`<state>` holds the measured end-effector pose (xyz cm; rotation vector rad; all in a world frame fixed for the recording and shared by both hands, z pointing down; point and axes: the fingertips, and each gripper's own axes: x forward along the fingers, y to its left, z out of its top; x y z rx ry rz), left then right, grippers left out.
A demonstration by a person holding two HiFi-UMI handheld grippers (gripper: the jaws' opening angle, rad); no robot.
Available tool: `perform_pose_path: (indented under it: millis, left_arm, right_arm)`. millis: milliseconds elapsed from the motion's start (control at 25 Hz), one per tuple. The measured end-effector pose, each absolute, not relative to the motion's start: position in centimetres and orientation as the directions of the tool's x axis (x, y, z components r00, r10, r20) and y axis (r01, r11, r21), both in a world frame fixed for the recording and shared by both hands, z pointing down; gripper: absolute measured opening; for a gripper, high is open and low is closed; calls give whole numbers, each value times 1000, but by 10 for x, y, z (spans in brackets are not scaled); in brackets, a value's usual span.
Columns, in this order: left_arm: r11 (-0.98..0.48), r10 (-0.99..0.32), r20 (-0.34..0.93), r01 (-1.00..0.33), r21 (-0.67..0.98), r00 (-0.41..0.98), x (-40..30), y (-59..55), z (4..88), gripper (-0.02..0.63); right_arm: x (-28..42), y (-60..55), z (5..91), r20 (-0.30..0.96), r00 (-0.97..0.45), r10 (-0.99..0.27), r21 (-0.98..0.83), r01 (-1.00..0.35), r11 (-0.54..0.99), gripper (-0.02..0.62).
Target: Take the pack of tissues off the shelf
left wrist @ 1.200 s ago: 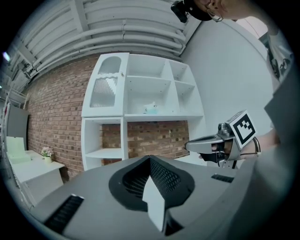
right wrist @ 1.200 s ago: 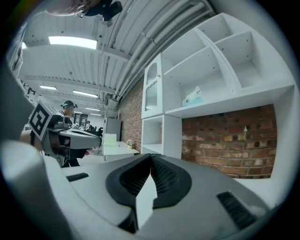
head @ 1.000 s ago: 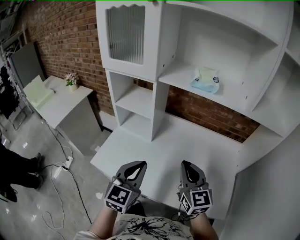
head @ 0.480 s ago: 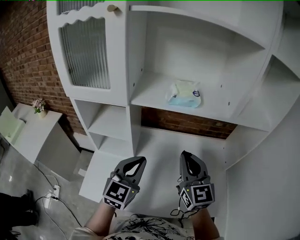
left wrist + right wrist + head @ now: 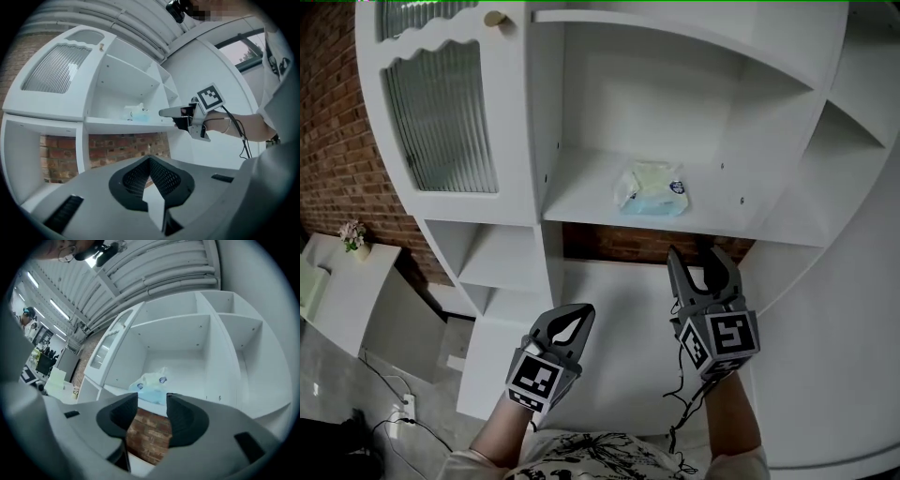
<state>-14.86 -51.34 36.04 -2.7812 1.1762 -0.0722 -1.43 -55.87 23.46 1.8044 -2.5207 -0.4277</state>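
- The pack of tissues [image 5: 652, 187] is seen lying on the middle shelf [image 5: 581, 192] of the white unit, near its front edge. Its print is too small to be read.
- In the right gripper view, the lower edge of the pack is hidden behind the shelf's front lip and the jaw tips.
- The right gripper [image 5: 695, 258] is held below and in front of that shelf. Its jaws have just been opening and stand wide apart with nothing between them. Only brick wall and the shelf edge are seen through the gap.
- The left gripper [image 5: 579, 314] is held lower, over the desk surface [image 5: 609, 319]. Its jaws are closed tip to tip and nothing is gripped.
- In the left gripper view, it cannot be told whether the right gripper's tips touch the shelf edge.
- The top of the unit and its ribbed-glass door [image 5: 441, 117] are cut off by the frame.
- Both forearms are cut off at the bottom edge of the head view.
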Motion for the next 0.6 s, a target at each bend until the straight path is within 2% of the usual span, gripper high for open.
perform_pose_path:
  millis: [120,400,480,600]
  left_arm:
    - [-694,-712,-8,-705,-145,703,-148,-515,360,15]
    - [-694,-714,-4,-708,-127,700,-151,-518,364,15]
    - [-697,-712,1,-706,-125,702,-150,-517,366,15]
    - [-694,-716,8,-710,-119,698,-152,-515,369,15]
  right_arm:
    - [-13,-575,211,-151,-324,-934,249,-927,281,210]
    - [-12,-624,212,-38,-305,-951,262,-922,285,202]
    - [-11,-630,214,-20,-305,-952,243,-925,291,159]
    - [-11,-635,215,-7,-303,-953,236,-926,293,54]
